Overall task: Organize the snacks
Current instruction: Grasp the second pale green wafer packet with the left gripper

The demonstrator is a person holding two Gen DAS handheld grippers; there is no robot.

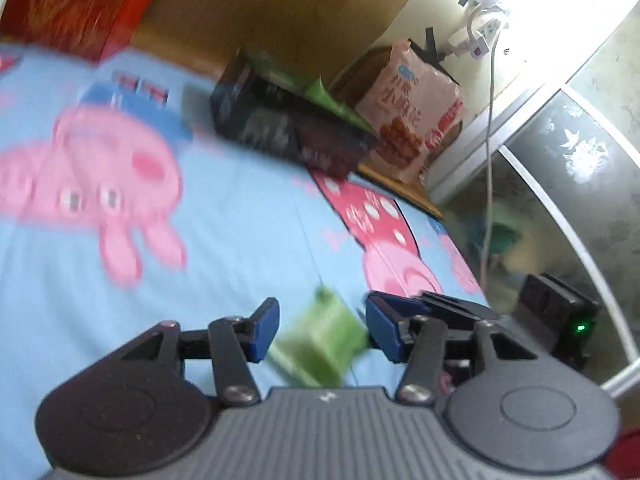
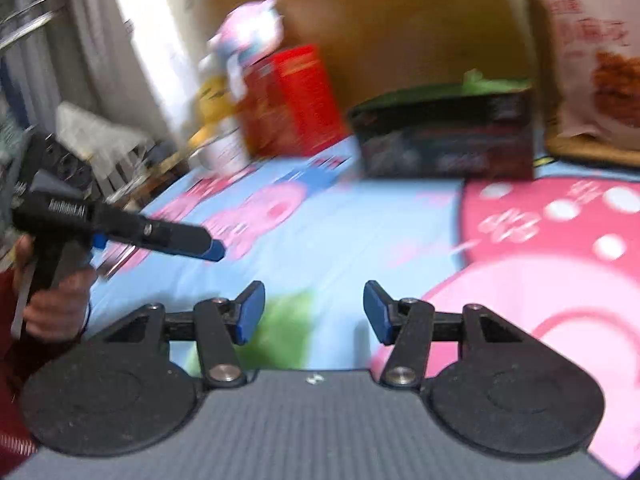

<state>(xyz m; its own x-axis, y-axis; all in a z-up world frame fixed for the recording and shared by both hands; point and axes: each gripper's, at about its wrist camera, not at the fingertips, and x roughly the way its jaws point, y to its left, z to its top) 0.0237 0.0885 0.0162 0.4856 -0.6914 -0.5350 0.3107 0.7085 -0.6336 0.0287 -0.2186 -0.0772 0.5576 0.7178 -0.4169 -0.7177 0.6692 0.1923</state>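
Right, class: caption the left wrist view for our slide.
Open left gripper poised around a green snack packet on the cartoon bedsheet.

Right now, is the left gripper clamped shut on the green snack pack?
No, the left gripper is open, its blue pads apart on either side of the green snack pack.

Blue cartoon-pig bedsheet (image 1: 240,220) covers lower and left frame. Wooden headboard (image 1: 280,12) at top centre. White power strip (image 1: 480,36) with hanging cable (image 1: 489,160) at upper right. Patterned glass panel (image 1: 568,168) at right edge.
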